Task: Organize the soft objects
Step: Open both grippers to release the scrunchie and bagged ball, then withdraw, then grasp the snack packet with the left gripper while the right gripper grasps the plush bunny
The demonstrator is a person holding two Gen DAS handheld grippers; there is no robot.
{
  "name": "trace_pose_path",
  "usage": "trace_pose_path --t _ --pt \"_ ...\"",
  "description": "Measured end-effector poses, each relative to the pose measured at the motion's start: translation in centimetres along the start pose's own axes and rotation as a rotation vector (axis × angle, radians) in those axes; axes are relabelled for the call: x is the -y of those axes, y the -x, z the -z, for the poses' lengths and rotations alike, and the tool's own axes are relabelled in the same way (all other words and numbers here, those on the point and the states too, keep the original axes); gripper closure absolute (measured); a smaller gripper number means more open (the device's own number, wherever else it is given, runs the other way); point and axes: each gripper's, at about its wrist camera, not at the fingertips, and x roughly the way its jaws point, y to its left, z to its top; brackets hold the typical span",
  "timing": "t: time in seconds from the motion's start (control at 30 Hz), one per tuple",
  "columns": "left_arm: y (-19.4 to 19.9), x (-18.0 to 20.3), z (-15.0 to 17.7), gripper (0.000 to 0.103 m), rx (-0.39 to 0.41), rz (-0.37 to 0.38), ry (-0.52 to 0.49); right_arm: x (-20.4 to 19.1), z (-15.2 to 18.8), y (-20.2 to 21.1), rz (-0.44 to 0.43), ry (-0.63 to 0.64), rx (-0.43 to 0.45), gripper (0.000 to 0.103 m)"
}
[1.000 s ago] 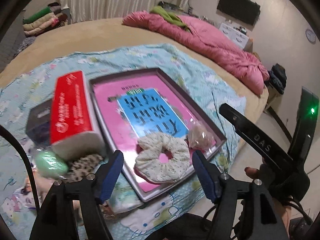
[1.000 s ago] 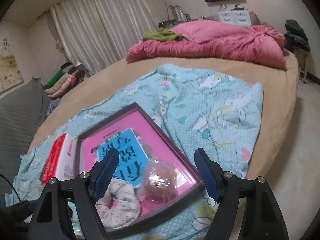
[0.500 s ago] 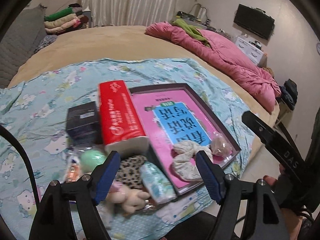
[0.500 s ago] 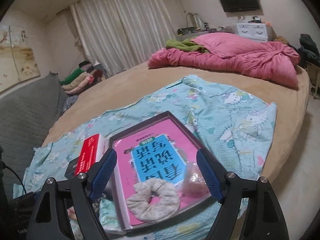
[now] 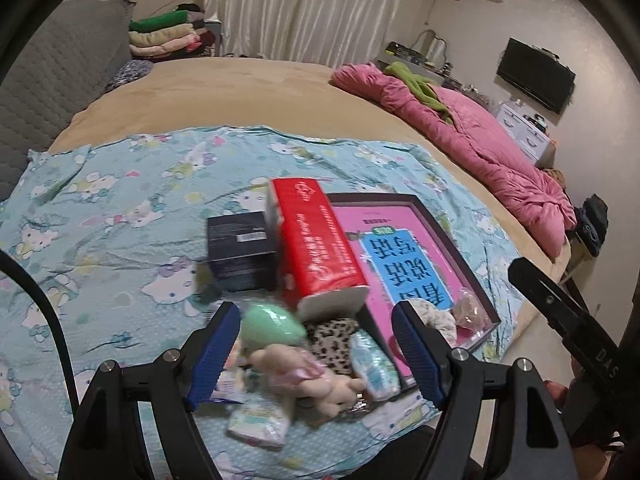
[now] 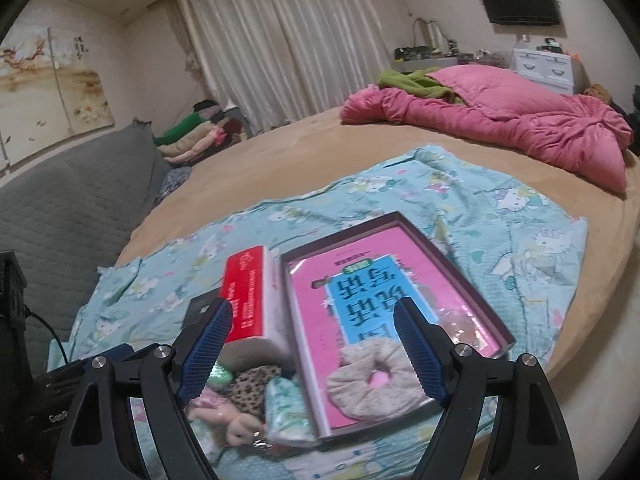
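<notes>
A pink-lined tray (image 5: 444,236) (image 6: 472,276) lies on the blue patterned sheet and holds a cream scrunchie (image 6: 372,376) (image 5: 434,320) and a small pinkish pouch (image 5: 468,312) (image 6: 464,326). Left of the tray lies a pile: a green sponge (image 5: 272,322), a leopard scrunchie (image 5: 332,340) (image 6: 248,388), a small plush bear (image 5: 308,372) (image 6: 232,424) and tissue packs (image 5: 372,364) (image 6: 288,412). My left gripper (image 5: 316,354) is open and empty above the pile. My right gripper (image 6: 312,352) is open and empty above the tray's left edge.
A red tissue box (image 5: 316,248) (image 6: 250,300) and a black box (image 5: 240,252) lie left of the tray. A pink duvet (image 6: 500,128) lies at the far side of the bed. The bed edge (image 6: 592,328) drops off to the right. Folded clothes (image 5: 168,36) are stacked at the back.
Both grippers have pulled back and swung left. The left now hangs over the pile instead of the cream scrunchie. Both stay open and empty.
</notes>
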Motion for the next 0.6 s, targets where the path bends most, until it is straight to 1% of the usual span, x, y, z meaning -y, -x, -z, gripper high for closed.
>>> trace_pose_path --t 0.13,0.43,0.6 --pt "0.8 -2.1 0.0 0.025 0.012 -0.015 0.027 -1.4 0.1 -0.1 -0.017 0.021 -0.012 0.019" --pt "1.6 -6.1 0.3 0.025 0.008 -0.060 0.064 -3.6 1.1 -0.8 -0.041 0.062 -0.053 0.019" --pt "1.2 -8.5 0.7 0.025 -0.024 -0.074 0.102 -4.4 2.0 -1.7 -0.051 0.090 -0.086 0.019"
